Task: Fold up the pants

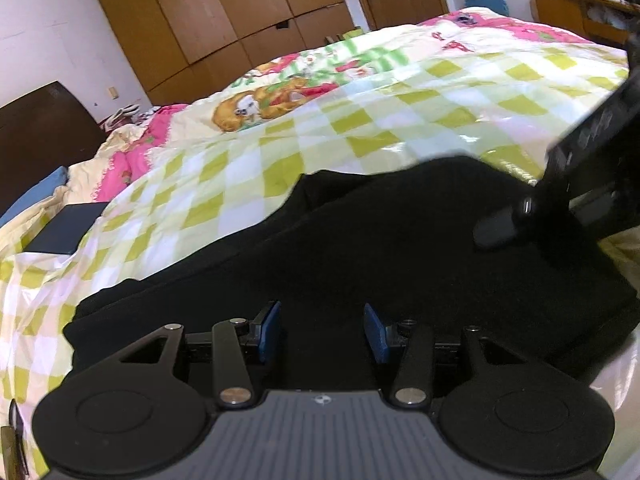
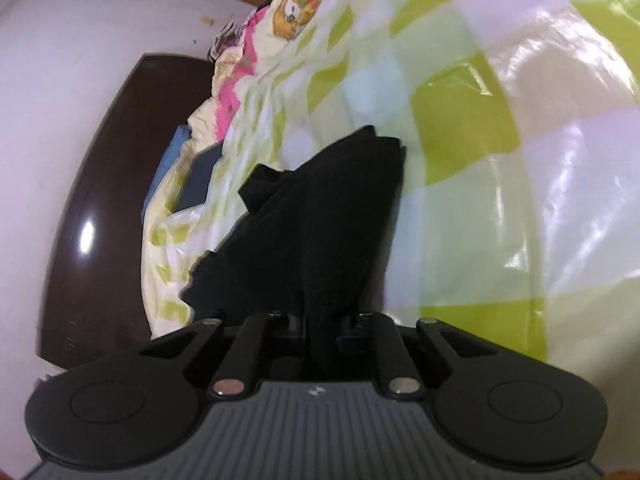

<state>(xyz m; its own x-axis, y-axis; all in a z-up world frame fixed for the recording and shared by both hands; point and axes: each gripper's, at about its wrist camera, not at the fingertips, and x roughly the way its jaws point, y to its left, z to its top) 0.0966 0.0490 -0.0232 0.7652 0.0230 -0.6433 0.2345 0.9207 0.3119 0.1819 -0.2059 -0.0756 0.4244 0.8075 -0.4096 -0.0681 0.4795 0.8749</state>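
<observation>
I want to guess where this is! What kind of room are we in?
Most likely a bedroom. A bed with a checked and cartoon-print quilt fills the view, a dark headboard stands at one end, and tall wooden wardrobes line the far wall.

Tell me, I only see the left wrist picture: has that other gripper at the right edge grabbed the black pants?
Observer: Yes. The right gripper is shut on a fold of the black pants.
Operator: And how do the pants lie from there?
Observer: They stretch away from it across the checked quilt, ending in a bunched tip.
Operator: Anything beyond that?
Observer: A dark brown headboard stands against the wall.
</observation>
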